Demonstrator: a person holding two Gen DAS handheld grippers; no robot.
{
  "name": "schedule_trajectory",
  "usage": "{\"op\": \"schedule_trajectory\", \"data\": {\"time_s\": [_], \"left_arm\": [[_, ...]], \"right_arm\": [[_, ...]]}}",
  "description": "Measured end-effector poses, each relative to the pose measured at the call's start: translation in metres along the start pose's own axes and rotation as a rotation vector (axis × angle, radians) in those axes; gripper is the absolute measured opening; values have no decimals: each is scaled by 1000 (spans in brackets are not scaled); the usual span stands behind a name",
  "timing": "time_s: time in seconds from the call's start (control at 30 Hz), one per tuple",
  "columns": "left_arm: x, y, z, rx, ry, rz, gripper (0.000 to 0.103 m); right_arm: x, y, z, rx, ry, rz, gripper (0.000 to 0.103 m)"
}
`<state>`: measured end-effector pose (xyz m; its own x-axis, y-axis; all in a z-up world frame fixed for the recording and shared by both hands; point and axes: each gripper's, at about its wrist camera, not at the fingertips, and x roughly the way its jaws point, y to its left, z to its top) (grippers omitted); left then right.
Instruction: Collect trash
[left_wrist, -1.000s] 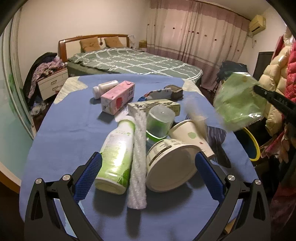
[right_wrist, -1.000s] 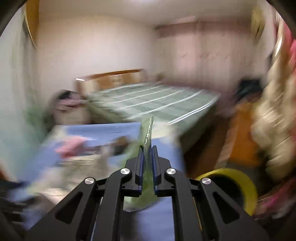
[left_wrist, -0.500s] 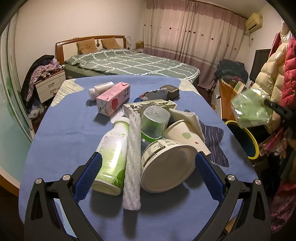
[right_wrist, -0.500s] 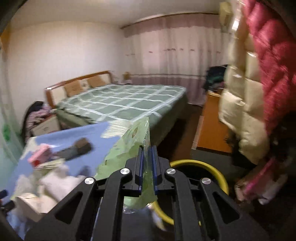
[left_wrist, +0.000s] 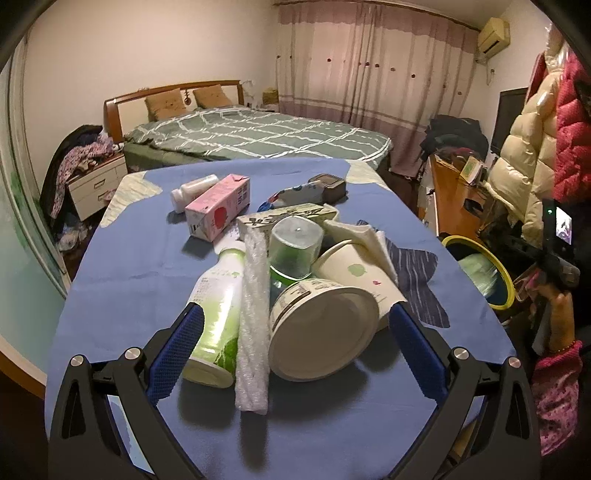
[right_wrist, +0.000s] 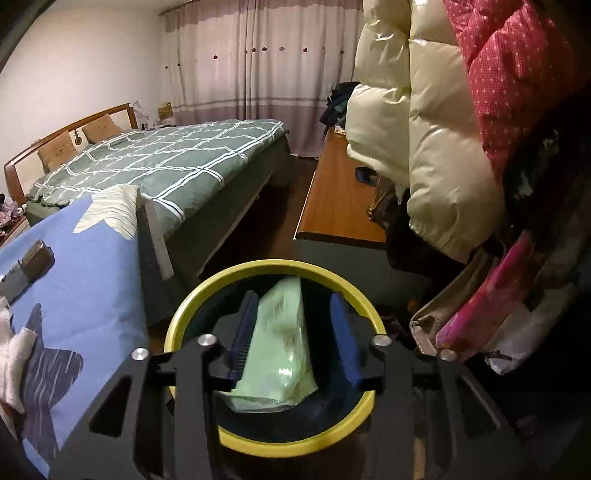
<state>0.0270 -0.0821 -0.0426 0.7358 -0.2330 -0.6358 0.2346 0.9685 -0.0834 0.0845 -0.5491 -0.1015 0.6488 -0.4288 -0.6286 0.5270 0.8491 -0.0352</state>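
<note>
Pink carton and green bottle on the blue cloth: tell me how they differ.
The pink carton is boxy; the green bottle is round.
The carton lies apart from the heap; the bottle lies against the bubble-wrap roll.
The carton is farther from the left claw.
Both lie on their sides.

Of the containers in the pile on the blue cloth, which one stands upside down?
The clear plastic cup: its flat base faces up, while the green bottle, paper cup and paper tub lie on their sides.

Black fingers (left_wrist: 177, 347) with blue pads; pink sleeve (left_wrist: 557, 391).
</note>
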Motion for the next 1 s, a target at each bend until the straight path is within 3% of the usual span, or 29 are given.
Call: {"op": "schedule_trajectory", "data": {"time_s": [0.23, 0.43, 0.77, 0.87, 1.0], "left_arm": [[3, -10, -2, 51, 14, -15, 84], [3, -13, -5, 79, 19, -47, 84], [0, 43, -6, 49, 25, 66, 77], [-1, 65, -10, 39, 38, 132, 75], [5, 73, -21, 44, 84, 110, 72]], "right_arm": [[-11, 6, 2, 2, -14, 15, 45], [-12, 9, 2, 3, -11, 27, 45], [-11, 16, 1, -4, -5, 48, 45], [-10, 20, 1, -8, -1, 53, 45], [-13, 26, 1, -19, -5, 60, 45]]}}
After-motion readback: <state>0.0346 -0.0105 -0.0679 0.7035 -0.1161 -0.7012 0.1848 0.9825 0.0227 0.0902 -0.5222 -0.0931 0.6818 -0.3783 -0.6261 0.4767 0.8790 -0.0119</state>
